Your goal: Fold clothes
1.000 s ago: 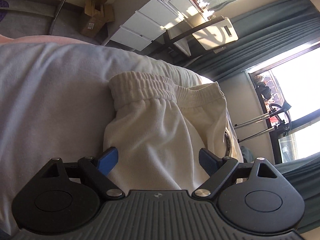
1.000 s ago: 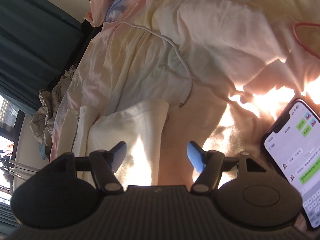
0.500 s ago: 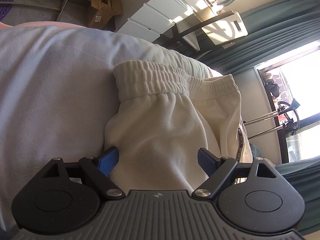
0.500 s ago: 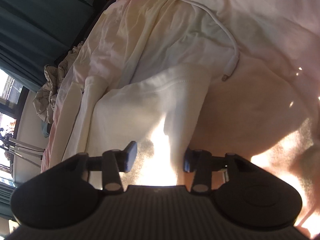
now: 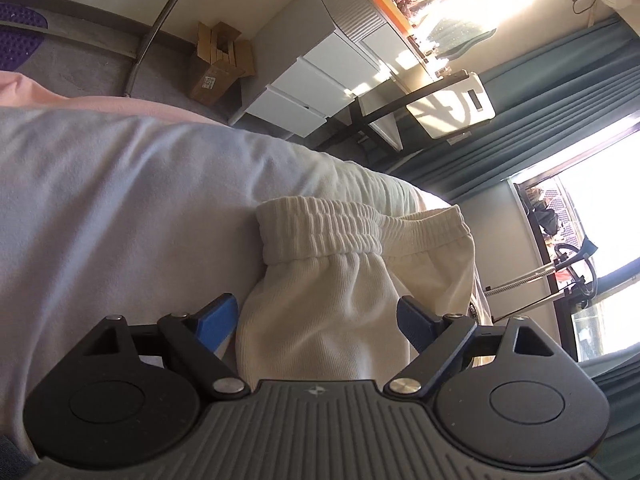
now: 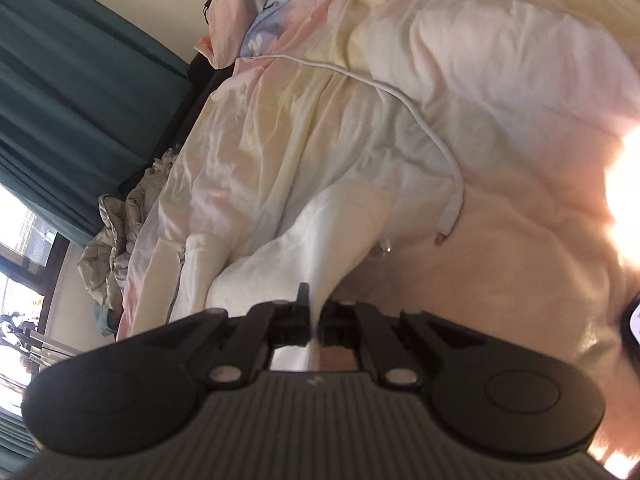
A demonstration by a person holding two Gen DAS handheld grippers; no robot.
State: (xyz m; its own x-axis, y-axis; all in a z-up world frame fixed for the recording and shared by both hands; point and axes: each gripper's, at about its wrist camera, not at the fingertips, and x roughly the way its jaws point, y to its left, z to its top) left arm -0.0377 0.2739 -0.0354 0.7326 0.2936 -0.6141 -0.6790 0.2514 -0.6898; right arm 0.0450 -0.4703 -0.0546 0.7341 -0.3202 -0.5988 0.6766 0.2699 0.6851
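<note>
Cream ribbed trousers (image 5: 328, 304) lie on the bed, their elastic waistband (image 5: 320, 232) at the far end in the left wrist view. My left gripper (image 5: 316, 320) stands open just above the cloth, its blue pads either side of a bulge of fabric without pressing it. In the right wrist view the trousers' white leg end (image 6: 316, 248) rises in a peak from the bedding. My right gripper (image 6: 314, 320) is shut on that leg's hem, which is pinched between the pads.
A pale blue sheet (image 5: 120, 200) covers the bed to the left. A white charging cable (image 6: 432, 128) crosses the pastel duvet (image 6: 480, 60). A phone (image 6: 632, 324) lies at the right edge. Drawers (image 5: 320, 80), a cardboard box (image 5: 220, 64) and curtains (image 5: 560, 100) stand beyond the bed.
My right gripper has closed from open onto the trouser leg hem, and the cloth now stands up in a peak. The left gripper stays open over the waistband end.
</note>
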